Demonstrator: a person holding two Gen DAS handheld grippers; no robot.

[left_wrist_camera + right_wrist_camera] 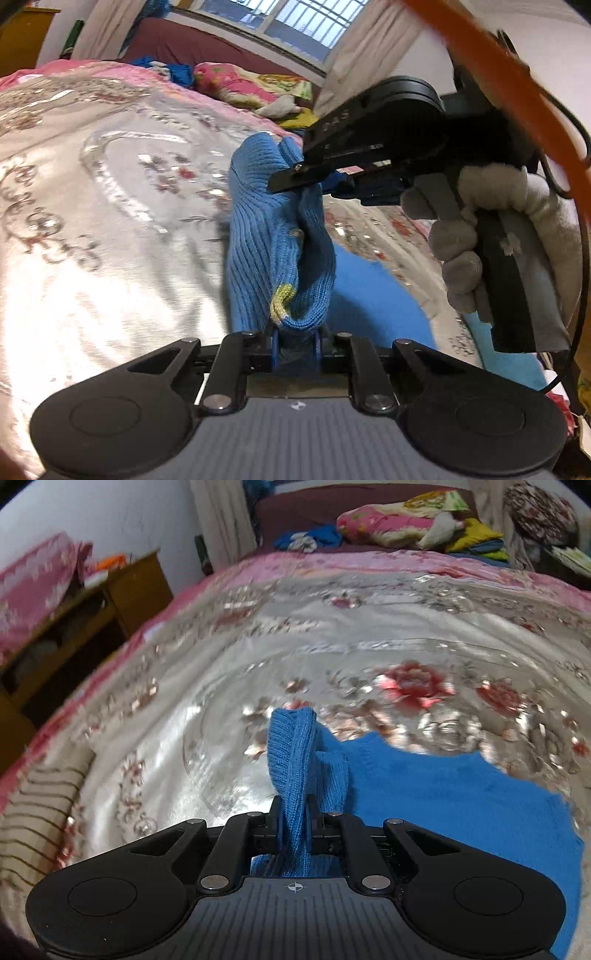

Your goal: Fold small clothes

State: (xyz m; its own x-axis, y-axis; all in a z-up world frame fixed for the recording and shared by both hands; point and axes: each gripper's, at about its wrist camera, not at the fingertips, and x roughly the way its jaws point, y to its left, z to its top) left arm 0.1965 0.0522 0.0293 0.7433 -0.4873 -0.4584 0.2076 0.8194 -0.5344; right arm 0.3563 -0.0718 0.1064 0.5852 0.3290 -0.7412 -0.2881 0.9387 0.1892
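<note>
A small blue knit garment (258,236) with a yellow-green trim hangs stretched between my two grippers above the bed. My left gripper (295,338) is shut on its near end. My right gripper (295,173), held by a gloved hand, is shut on its far end at the centre right of the left wrist view. In the right wrist view the right gripper (293,812) pinches a bunched fold of the blue knit garment (443,805), whose body lies on the bedspread to the right.
A shiny floral bedspread (332,657) with a pink border covers the bed. Pillows and piled clothes (399,517) lie at the far end. A wooden cabinet (92,613) stands left. A striped cloth (33,819) lies at the near left.
</note>
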